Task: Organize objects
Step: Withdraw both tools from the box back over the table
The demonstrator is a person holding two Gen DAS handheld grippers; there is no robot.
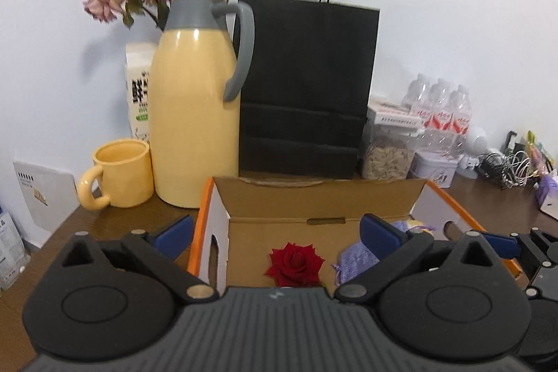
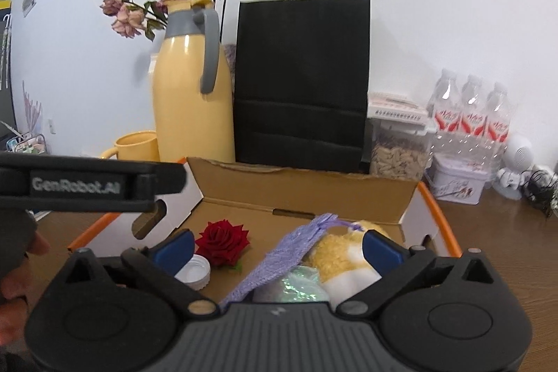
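Observation:
An open cardboard box [image 1: 314, 197] with orange edges sits on the brown table; it also shows in the right wrist view [image 2: 300, 187]. Inside lie a red rose [image 1: 294, 264] [image 2: 222, 243], a purple knit pouch [image 1: 355, 262] [image 2: 293, 253], a yellow and white plush [image 2: 345, 262], a white bottle cap [image 2: 195, 271] and an iridescent item [image 2: 296, 285]. My left gripper [image 1: 277, 232] is open and empty above the box's near side. My right gripper [image 2: 277, 244] is open and empty over the pouch and plush.
Behind the box stand a yellow thermos jug [image 1: 195, 114] holding dried flowers, a yellow mug [image 1: 118, 173], a black paper bag [image 1: 307, 86], a jar of seeds [image 1: 387, 159], a tin [image 1: 436, 168], water bottles [image 1: 439, 110] and cables [image 1: 505, 162] at right.

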